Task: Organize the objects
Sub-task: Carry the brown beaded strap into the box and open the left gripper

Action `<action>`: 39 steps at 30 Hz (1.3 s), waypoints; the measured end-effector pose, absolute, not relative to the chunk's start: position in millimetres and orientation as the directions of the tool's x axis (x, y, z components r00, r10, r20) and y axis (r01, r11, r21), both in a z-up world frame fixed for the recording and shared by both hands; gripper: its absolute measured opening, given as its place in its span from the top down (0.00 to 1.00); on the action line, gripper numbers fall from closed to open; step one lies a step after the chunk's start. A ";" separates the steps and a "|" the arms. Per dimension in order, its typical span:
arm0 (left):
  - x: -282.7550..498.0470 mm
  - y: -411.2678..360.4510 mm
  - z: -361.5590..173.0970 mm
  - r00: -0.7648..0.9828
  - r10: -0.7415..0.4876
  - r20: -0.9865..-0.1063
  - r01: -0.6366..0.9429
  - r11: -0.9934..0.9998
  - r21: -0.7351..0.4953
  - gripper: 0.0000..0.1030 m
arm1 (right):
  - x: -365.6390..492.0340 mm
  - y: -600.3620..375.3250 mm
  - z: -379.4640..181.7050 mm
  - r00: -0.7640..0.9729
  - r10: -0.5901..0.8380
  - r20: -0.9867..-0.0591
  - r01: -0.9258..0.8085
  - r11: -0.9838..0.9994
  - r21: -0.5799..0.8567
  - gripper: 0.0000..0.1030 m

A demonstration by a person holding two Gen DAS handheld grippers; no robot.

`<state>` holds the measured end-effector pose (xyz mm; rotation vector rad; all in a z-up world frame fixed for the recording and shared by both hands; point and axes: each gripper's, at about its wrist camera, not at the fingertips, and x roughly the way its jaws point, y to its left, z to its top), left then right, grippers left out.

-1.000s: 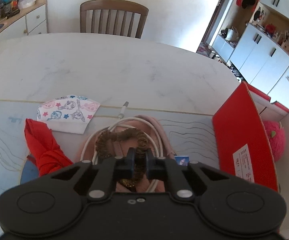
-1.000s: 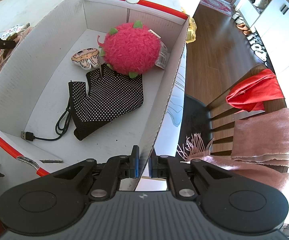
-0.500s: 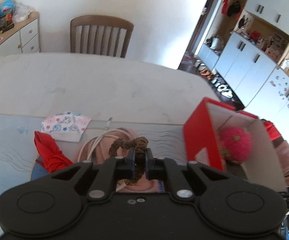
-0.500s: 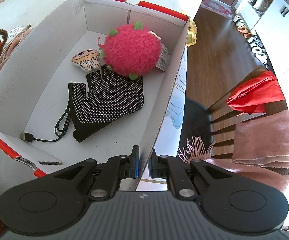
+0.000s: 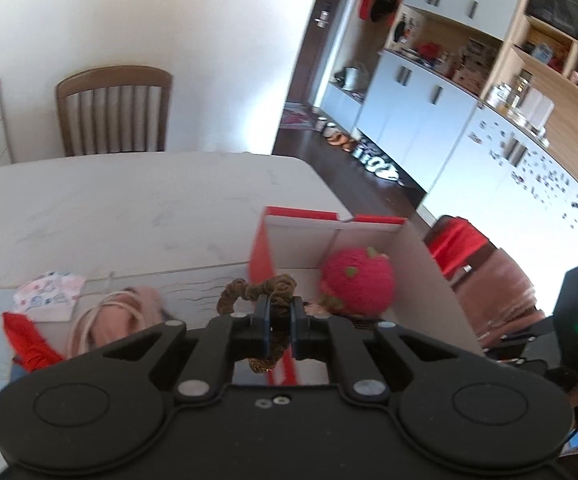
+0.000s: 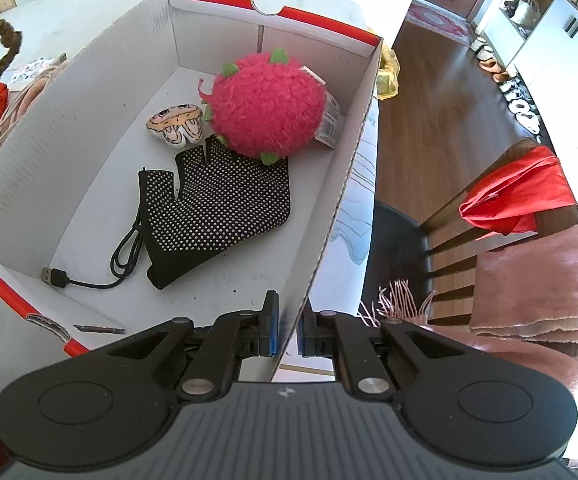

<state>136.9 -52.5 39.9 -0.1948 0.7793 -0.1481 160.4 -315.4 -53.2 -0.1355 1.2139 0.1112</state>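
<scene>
My left gripper point(image 5: 280, 312) is shut on a brown scrunchie point(image 5: 249, 290) and holds it in the air beside the left wall of the red-edged cardboard box point(image 5: 429, 264). The scrunchie also shows at the far left of the right wrist view point(image 6: 1, 52). My right gripper point(image 6: 287, 330) is shut on the right wall of the box point(image 6: 341, 200). Inside the box lie a pink plush ball point(image 6: 267, 106), a black dotted glove point(image 6: 217, 204), a black USB cable point(image 6: 121, 256) and a small mushroom toy point(image 6: 175, 124).
On the table point(image 5: 109, 208) left of the box lie a pink item with a white cord point(image 5: 113, 320), a red cloth point(image 5: 29, 340) and a patterned mask point(image 5: 49, 294). A chair point(image 5: 113, 108) stands behind the table. Another chair with red and pink cloths point(image 6: 529, 220) stands right of the box.
My left gripper has lifted the scrunchie off the pink item and carried it up and to the right, to the box's left wall. The right gripper has kept hold of the box wall.
</scene>
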 end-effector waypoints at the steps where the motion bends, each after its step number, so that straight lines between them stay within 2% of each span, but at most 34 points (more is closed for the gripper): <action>1: 138.5 -58.9 41.7 0.701 -0.209 -0.681 0.074 0.972 -0.223 0.93 | 160.1 -315.7 -53.3 0.348 0.015 -0.938 -0.158 0.987 -0.043 0.91; 9: 154.3 -102.5 38.2 0.669 -0.241 -0.703 0.158 0.970 -0.183 0.93 | 159.3 -320.1 -54.2 0.361 0.033 -0.932 -0.161 0.987 -0.027 0.91; 16: 173.5 -134.5 16.2 0.613 -0.233 -0.755 0.212 0.969 -0.128 0.93 | 158.9 -324.2 -54.9 0.367 0.050 -0.929 -0.162 0.987 -0.011 0.91; 26: 193.6 -161.3 -31.8 0.526 -0.166 -0.834 0.259 0.966 -0.029 0.93 | 158.8 -326.5 -54.9 0.370 0.060 -0.927 -0.164 0.986 -0.002 0.91; 39: 207.4 -161.3 -69.5 0.385 -0.162 -0.909 0.245 0.967 -0.069 0.92 | 159.4 -327.4 -54.5 0.370 0.061 -0.927 -0.164 0.987 -0.001 0.91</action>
